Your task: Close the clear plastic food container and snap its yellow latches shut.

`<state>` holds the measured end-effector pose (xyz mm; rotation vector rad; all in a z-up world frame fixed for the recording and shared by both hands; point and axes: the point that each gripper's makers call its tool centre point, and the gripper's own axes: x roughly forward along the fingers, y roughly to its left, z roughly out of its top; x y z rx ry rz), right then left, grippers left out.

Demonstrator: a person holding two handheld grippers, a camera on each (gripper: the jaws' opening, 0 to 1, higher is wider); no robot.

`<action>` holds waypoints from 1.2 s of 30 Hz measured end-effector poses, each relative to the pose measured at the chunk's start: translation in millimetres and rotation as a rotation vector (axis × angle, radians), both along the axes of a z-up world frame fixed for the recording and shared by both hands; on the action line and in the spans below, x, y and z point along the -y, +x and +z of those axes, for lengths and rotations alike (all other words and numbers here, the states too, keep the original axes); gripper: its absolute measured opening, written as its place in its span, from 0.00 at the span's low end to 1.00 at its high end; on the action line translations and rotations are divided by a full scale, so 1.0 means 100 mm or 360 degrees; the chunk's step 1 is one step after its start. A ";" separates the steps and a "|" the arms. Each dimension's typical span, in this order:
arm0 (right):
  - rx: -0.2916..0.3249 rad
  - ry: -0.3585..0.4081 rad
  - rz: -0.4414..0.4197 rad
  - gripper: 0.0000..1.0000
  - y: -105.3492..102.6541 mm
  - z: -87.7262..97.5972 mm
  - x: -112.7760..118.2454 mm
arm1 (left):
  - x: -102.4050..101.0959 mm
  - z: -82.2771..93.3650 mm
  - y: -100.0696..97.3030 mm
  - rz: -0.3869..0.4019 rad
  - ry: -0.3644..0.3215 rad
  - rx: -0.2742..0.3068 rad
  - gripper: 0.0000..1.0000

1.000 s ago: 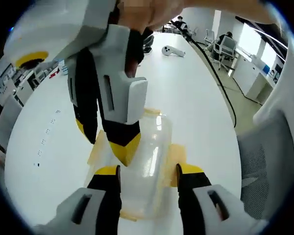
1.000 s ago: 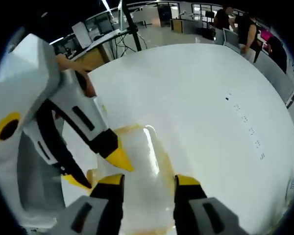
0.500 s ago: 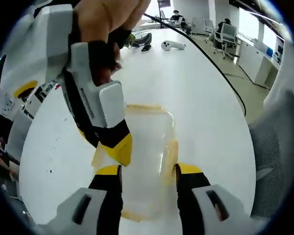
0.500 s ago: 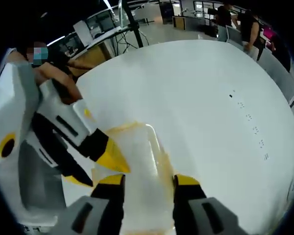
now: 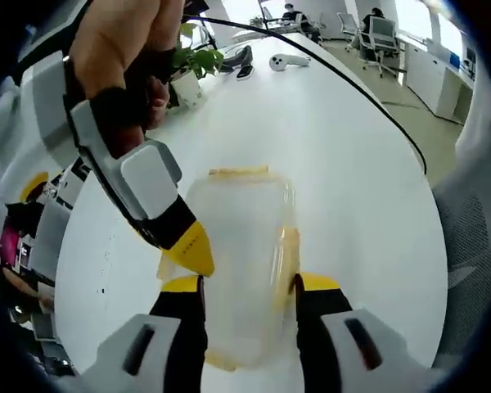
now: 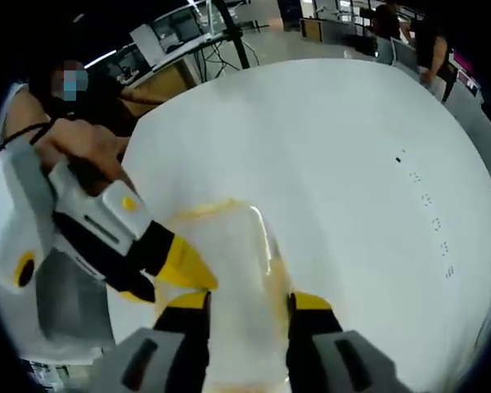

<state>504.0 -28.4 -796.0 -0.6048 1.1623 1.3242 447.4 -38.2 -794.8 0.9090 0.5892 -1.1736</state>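
Left gripper view: clear container (image 5: 241, 262) looks light, thin-walled, slippery on tabletop (image 5: 352, 164); left tongs (image 5: 250, 286) straddle it wide, right tongs (image 5: 192, 250) closure unclear; press yellow latch (image 5: 285, 262) at 3 o'clock.

no readable text, no labels, no numbers

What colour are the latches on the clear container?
Yellow: the latches on the clear container show best in the left gripper view.

The wide white round-edged table (image 5: 344, 139) carries the clear plastic food container (image 5: 241, 254), lying between the left gripper's fingertips (image 5: 182, 285).
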 end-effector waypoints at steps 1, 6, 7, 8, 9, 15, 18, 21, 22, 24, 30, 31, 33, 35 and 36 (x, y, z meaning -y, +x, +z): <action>-0.0002 -0.0005 0.0003 0.33 -0.01 0.00 0.00 | 0.00 0.00 0.00 0.0005 -0.0001 0.0009 0.39; -0.0003 -0.0052 0.0021 0.31 -0.01 -0.01 -0.01 | 0.00 0.00 0.02 0.0019 0.0008 0.0012 0.36; -0.0020 -0.0050 0.0005 0.31 0.00 -0.04 0.00 | -0.15 0.06 0.20 0.0049 0.0143 0.0210 0.35; -0.0030 -0.0064 0.0011 0.30 -0.01 -0.06 0.01 | 0.00 -0.04 0.05 0.0024 0.0083 0.0106 0.35; -0.0068 -0.0110 0.0050 0.29 -0.06 -0.08 0.06 | 0.01 0.00 0.04 0.0009 0.0099 0.0118 0.35; -0.0104 -0.0086 0.0015 0.29 -0.05 -0.10 0.03 | 0.00 -0.01 0.02 0.0009 0.0063 0.0074 0.34; -0.0083 -0.0066 0.0012 0.29 -0.06 -0.06 0.03 | -0.01 -0.02 0.01 0.0008 0.0031 0.0063 0.34; -0.0097 -0.0094 0.0015 0.29 -0.04 -0.06 0.00 | 0.00 -0.03 0.01 0.0018 0.0035 0.0060 0.35; -0.0098 -0.0099 0.0019 0.29 -0.04 -0.06 0.00 | 0.00 -0.03 0.01 0.0016 0.0041 0.0061 0.35; -0.0104 -0.0094 0.0014 0.30 -0.03 -0.06 0.01 | 0.00 -0.03 0.00 0.0014 0.0031 0.0061 0.35; -0.0075 -0.0057 -0.0012 0.32 -0.04 -0.03 0.01 | 0.00 -0.02 -0.01 0.0006 0.0033 0.0076 0.37; -0.0071 -0.0051 -0.0014 0.32 -0.03 -0.03 0.00 | 0.00 -0.02 0.00 0.0008 0.0029 0.0076 0.37; -0.0075 -0.0040 -0.0035 0.32 -0.03 -0.02 0.00 | 0.00 -0.02 -0.01 0.0001 0.0029 0.0082 0.38; -0.0069 -0.0049 -0.0041 0.33 -0.03 -0.01 -0.01 | 0.01 -0.01 -0.01 0.0000 0.0033 0.0083 0.38; -0.0066 -0.0052 -0.0048 0.33 -0.03 0.00 0.00 | 0.01 0.00 -0.01 0.0007 0.0029 0.0076 0.39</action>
